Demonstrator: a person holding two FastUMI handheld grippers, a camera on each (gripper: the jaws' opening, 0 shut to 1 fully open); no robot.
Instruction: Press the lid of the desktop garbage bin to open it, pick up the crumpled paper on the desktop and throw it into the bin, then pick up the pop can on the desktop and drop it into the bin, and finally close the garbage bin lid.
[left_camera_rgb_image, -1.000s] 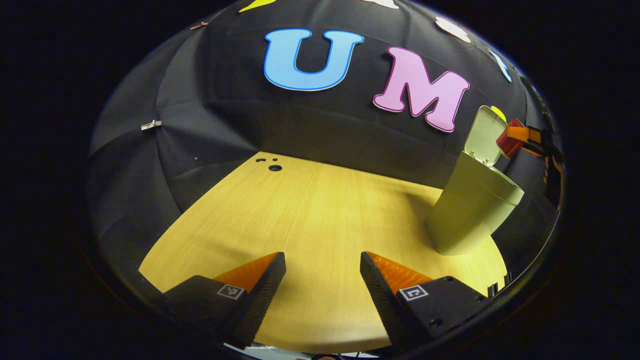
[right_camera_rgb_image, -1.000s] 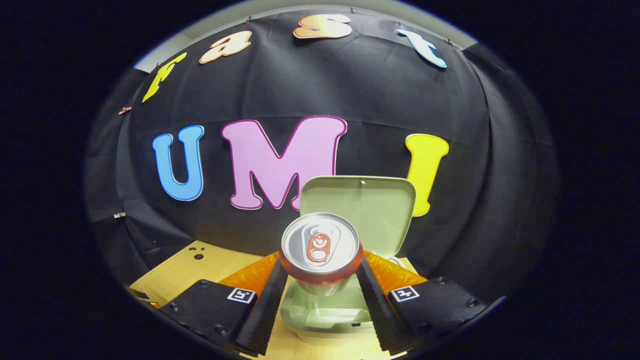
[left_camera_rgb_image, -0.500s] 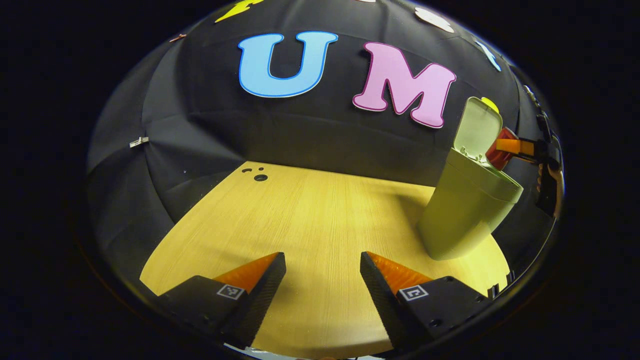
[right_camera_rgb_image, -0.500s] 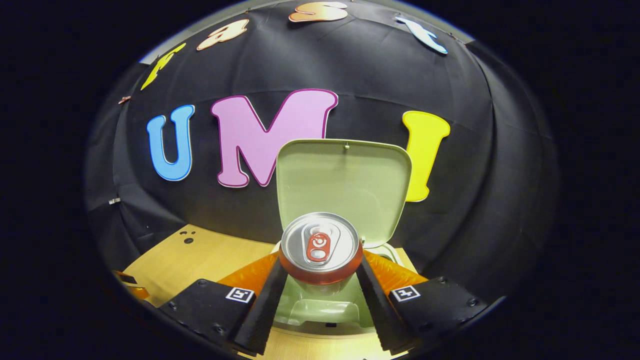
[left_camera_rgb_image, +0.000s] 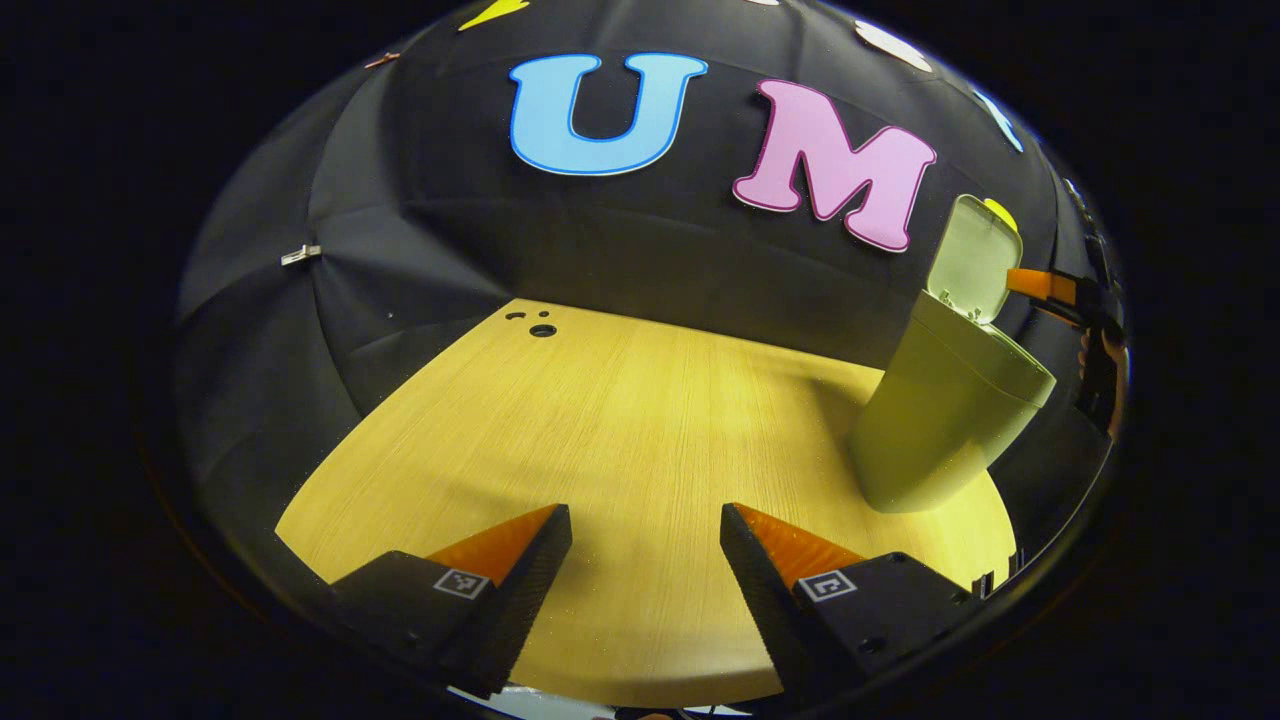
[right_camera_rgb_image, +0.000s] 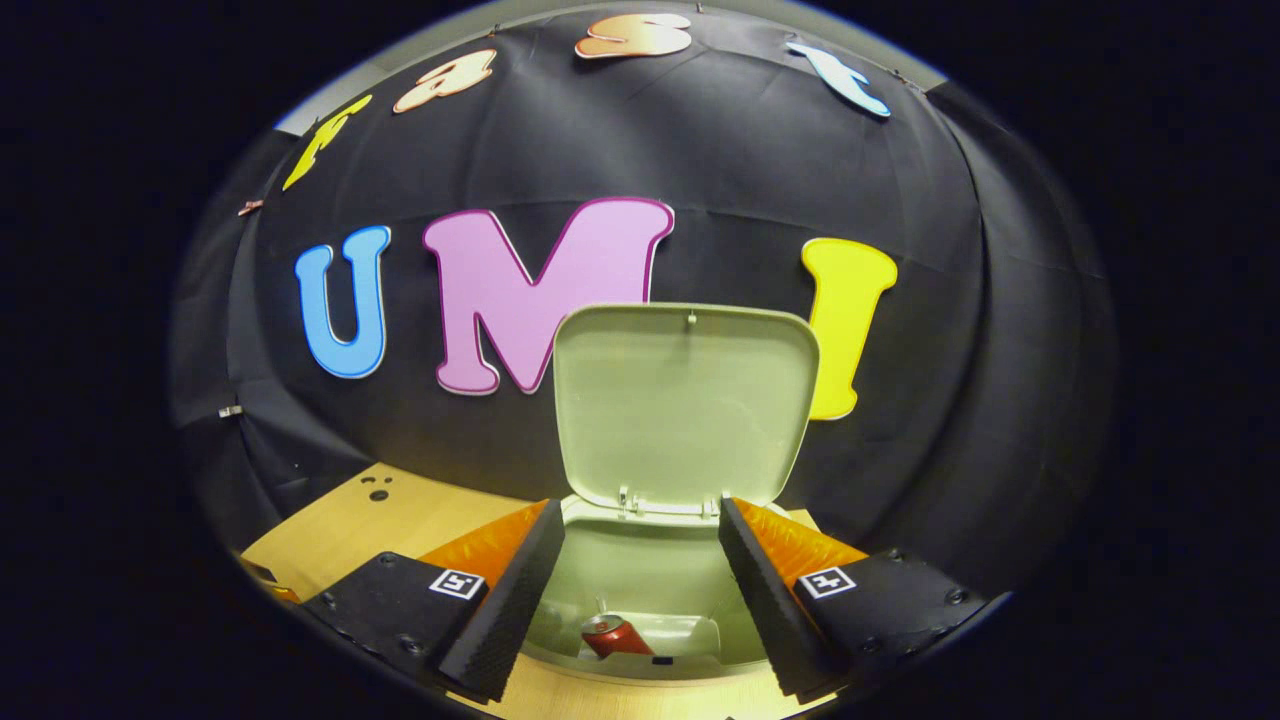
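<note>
Released since the earlier frame, the pop can (right_camera_rgb_image: 612, 636) lies inside the garbage bin (right_camera_rgb_image: 640, 570); right tongs (right_camera_rgb_image: 640, 575) and left tongs (left_camera_rgb_image: 645, 560) gape empty, lid (right_camera_rgb_image: 685, 405) closure remaining.

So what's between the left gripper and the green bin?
Just bare wooden table. In the left gripper view, nothing lies between the open left gripper and the bin.

The right gripper (right_camera_rgb_image: 640, 570) hangs with its two fingers spread wide apart and nothing between them, directly above the pale green plastic bin (right_camera_rgb_image: 640, 600). The left gripper (left_camera_rgb_image: 645, 570) hovers level, fingers likewise parted and empty, well left of that bin.
</note>
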